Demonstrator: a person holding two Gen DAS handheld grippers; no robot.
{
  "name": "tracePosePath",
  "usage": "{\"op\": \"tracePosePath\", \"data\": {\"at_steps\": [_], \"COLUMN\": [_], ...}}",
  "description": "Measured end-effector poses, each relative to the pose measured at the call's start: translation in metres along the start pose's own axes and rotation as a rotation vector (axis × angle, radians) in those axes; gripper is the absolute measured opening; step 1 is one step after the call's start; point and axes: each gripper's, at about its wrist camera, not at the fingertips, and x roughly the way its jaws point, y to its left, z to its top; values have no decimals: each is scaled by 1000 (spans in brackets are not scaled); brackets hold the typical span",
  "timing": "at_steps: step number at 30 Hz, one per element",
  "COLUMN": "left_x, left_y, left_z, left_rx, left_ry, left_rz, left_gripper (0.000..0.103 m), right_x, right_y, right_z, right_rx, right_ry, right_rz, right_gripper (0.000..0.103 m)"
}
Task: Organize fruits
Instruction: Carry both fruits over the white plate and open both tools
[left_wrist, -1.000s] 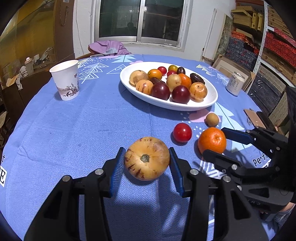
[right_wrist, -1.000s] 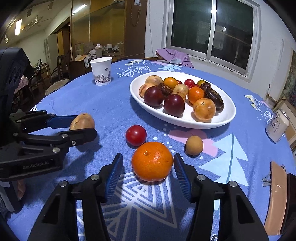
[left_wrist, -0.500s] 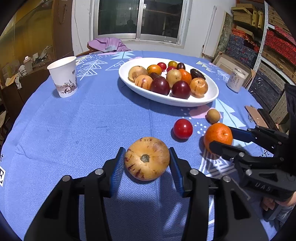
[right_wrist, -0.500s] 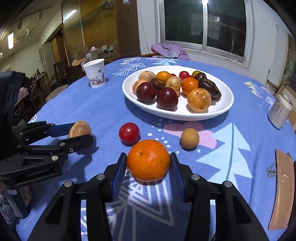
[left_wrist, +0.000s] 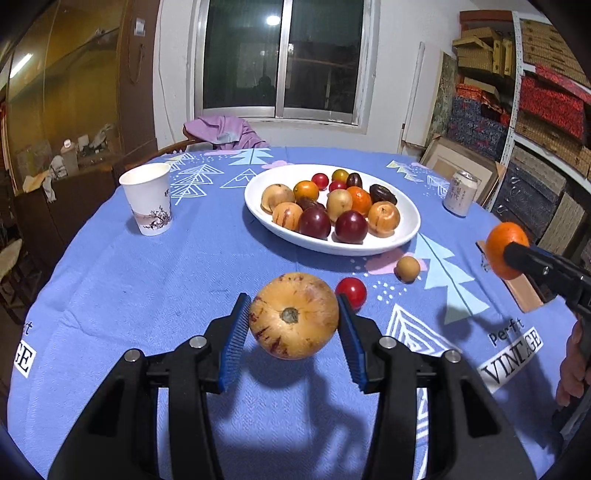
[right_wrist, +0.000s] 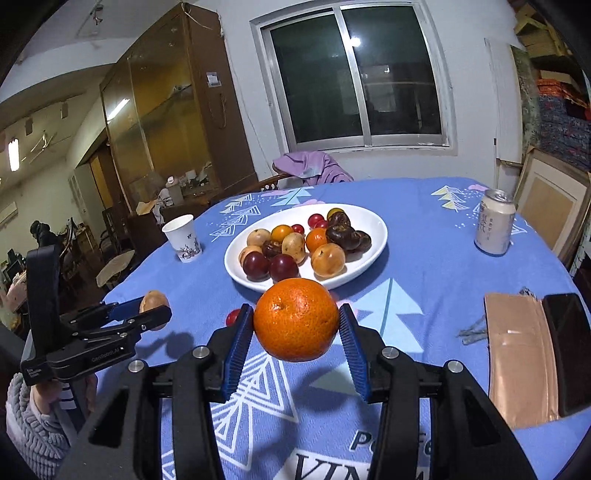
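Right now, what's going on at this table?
A person is sorting fruit with a tool in each hand. The left tool grips a tan, purple-streaked fruit, and the right tool grips an orange; both are held above the blue cloth. The white plate already holds many fruits. A small red fruit and a small brown one lie loose in front of it.

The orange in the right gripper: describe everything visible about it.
The orange is round, bright, with dimpled peel and a small stem dimple facing the camera. It is held between the blue ribbed fingers of the right gripper, one on each side, above the blue tablecloth, near the white plate. The left wrist view shows it in the air.
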Motion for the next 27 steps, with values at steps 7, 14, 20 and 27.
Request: {"op": "tracePosePath", "data": {"at_steps": [7, 14, 20, 27], "left_x": [-1, 1, 1, 2], "left_y": [-11, -12, -10, -9], "left_z": [-16, -20, -18, -17], "left_rx": [41, 51, 49, 45], "left_ry": [23, 27, 25, 30], "left_rz": [54, 84, 85, 72], "left_gripper": [46, 47, 47, 47], "right_x": [10, 14, 16, 14], "right_y": [15, 16, 15, 11], "right_z": [-16, -19, -19, -16], "right_rx": [-55, -47, -43, -26], "right_ry": [67, 80, 88, 81], "right_rz": [15, 10, 10, 16], "right_gripper": [48, 48, 48, 48]}}
